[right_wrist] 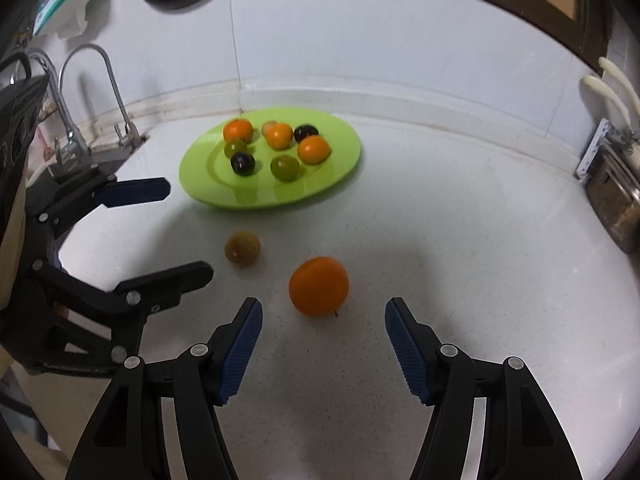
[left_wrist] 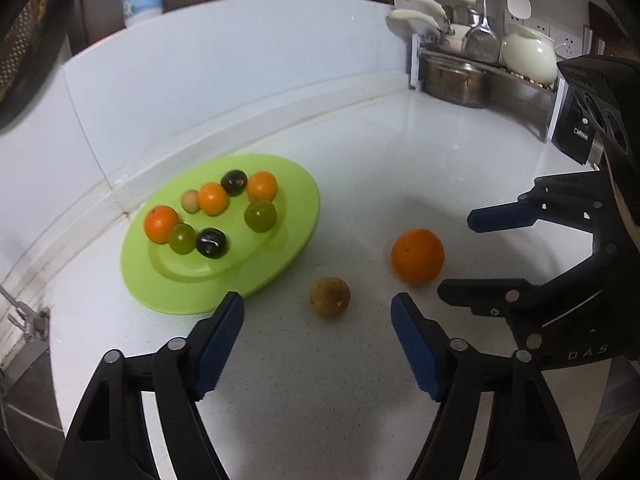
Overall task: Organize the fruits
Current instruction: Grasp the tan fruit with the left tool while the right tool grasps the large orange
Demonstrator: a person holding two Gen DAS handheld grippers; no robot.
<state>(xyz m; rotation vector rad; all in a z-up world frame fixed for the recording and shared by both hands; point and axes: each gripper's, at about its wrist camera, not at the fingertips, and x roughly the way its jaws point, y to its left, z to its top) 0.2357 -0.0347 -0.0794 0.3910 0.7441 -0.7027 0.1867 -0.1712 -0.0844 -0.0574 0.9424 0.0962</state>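
A green plate (left_wrist: 296,208) (right_wrist: 344,160) on the white counter holds several small fruits: orange, green and dark ones. Two fruits lie loose on the counter in front of it: a small brown fruit (left_wrist: 329,298) (right_wrist: 242,247) and an orange (left_wrist: 417,255) (right_wrist: 318,286). My left gripper (left_wrist: 318,308) is open, its blue pads just short of the brown fruit, nothing between them. My right gripper (right_wrist: 323,312) is open too, with the orange just ahead of its fingertips. Each gripper appears at the side of the other's view: the right gripper (left_wrist: 460,254), the left gripper (right_wrist: 188,232).
A faucet (right_wrist: 92,92) and sink edge lie at the left of the counter. A dish rack (left_wrist: 480,80) with a steel pot, a white pot and utensils stands at the back right. A tiled wall runs behind the plate.
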